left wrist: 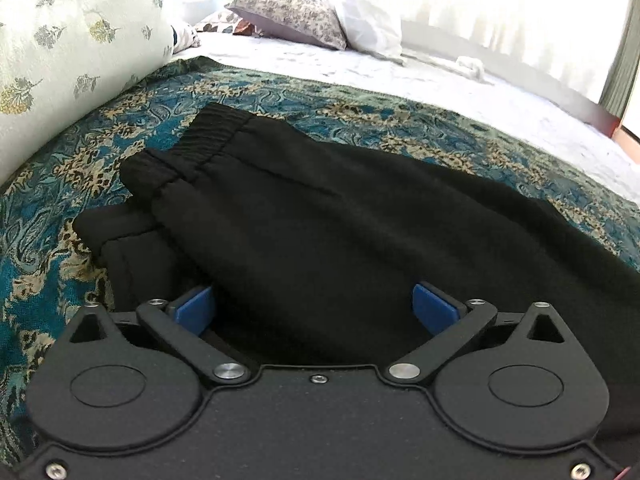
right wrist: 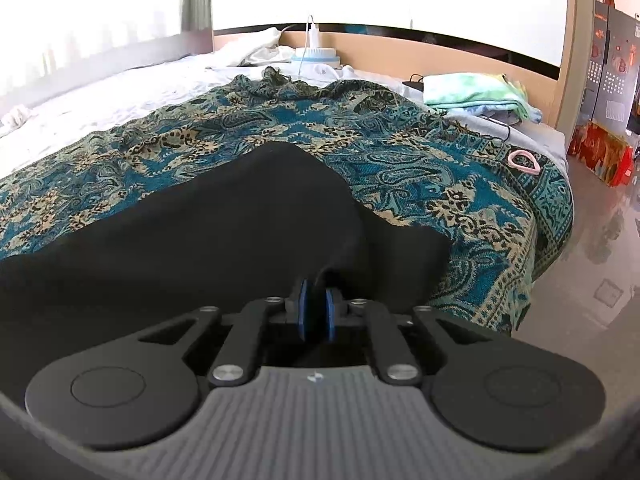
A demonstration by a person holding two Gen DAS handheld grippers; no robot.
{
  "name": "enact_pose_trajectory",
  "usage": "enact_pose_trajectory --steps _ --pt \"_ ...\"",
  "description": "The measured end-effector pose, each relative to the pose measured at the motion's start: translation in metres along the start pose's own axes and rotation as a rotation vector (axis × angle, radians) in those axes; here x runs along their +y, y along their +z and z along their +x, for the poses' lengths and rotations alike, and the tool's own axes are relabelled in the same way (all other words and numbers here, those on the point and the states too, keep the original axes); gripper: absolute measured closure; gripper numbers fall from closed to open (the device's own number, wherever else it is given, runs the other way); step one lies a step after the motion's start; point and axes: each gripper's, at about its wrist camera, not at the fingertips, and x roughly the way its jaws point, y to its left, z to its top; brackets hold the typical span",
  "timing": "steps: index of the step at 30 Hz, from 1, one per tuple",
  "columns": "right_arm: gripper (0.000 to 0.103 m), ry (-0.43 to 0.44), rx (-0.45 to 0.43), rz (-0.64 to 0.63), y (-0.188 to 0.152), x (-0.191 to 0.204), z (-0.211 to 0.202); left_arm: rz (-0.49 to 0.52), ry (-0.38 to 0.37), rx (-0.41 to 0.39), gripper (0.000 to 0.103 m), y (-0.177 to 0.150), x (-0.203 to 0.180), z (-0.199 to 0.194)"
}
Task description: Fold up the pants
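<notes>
Right tongs (right wrist: 315, 312) pinch pants (right wrist: 200, 224) near blanket (right wrist: 460, 184) edge.

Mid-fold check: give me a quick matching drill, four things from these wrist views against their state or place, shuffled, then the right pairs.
Things:
1. left gripper
2. right gripper
3. pink ring
4. green tie-dye cloth

States or places:
A. folded, on the far corner of the bed
B. shut on black pants fabric
C. open, blue pads wide apart
D. lying on the patterned blanket near its edge

Pairs: 1-C, 2-B, 3-D, 4-A
</notes>
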Motion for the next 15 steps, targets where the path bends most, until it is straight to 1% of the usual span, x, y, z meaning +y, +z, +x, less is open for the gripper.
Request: enact_pose_trajectory --steps 1,2,3,4,5,6,7,8,9,10,11,12,13,14,15 --pt "0.072 -0.002 -0.003 -0.006 0.000 0.000 0.000 -0.002 -0.002 0.002 0.003 0.001 0.000 0.000" --pt "0.072 -0.003 -0.006 -0.010 -0.001 0.001 -0.001 -0.017 -0.006 -0.005 0.012 0.001 0.000 -0.001" --pt "0.072 -0.003 -0.008 -0.014 -0.002 0.002 -0.001 -0.043 -0.017 -0.020 0.027 0.002 0.002 -0.003" --pt "0.072 -0.002 -0.010 -0.016 -0.002 0.002 -0.002 -0.060 -0.027 -0.027 0.035 0.002 0.003 -0.005" --pt "0.072 0.000 -0.012 -0.016 -0.002 0.001 -0.002 -0.078 -0.041 -0.029 0.053 0.003 0.006 -0.007" --pt "0.072 0.002 -0.014 -0.015 -0.003 0.001 -0.002 -0.097 -0.051 -0.027 0.068 0.004 0.009 -0.008" --pt "0.072 0.004 -0.016 -0.014 -0.003 0.000 -0.002 -0.117 -0.049 -0.024 0.071 0.005 0.013 -0.009" --pt "0.072 0.004 -0.017 -0.013 -0.003 0.000 -0.002 -0.135 -0.050 -0.020 0.072 0.006 0.016 -0.008" --pt "0.072 0.003 -0.019 -0.014 -0.004 0.000 -0.002 -0.151 -0.058 -0.017 0.068 0.007 0.019 -0.007" --pt "0.072 0.002 -0.020 -0.016 -0.004 0.000 -0.002 -0.167 -0.062 -0.022 0.063 0.007 0.022 -0.006" --pt "0.071 -0.001 -0.023 -0.021 -0.004 0.001 -0.002 -0.179 -0.066 -0.026 0.051 0.007 0.024 -0.004" --pt "0.071 -0.005 -0.026 -0.027 -0.005 0.002 -0.002 -0.181 -0.080 -0.027 0.048 0.008 0.024 -0.002" --pt "0.071 -0.009 -0.029 -0.032 -0.005 0.003 -0.002 -0.177 -0.078 -0.031 0.048 0.008 0.022 -0.001" --pt "0.070 -0.013 -0.032 -0.036 -0.005 0.004 -0.002 -0.166 -0.065 -0.035 0.054 0.009 0.019 0.000" --pt "0.070 -0.016 -0.034 -0.040 -0.006 0.005 -0.002 -0.147 -0.038 -0.041 0.079 0.010 0.015 0.001"
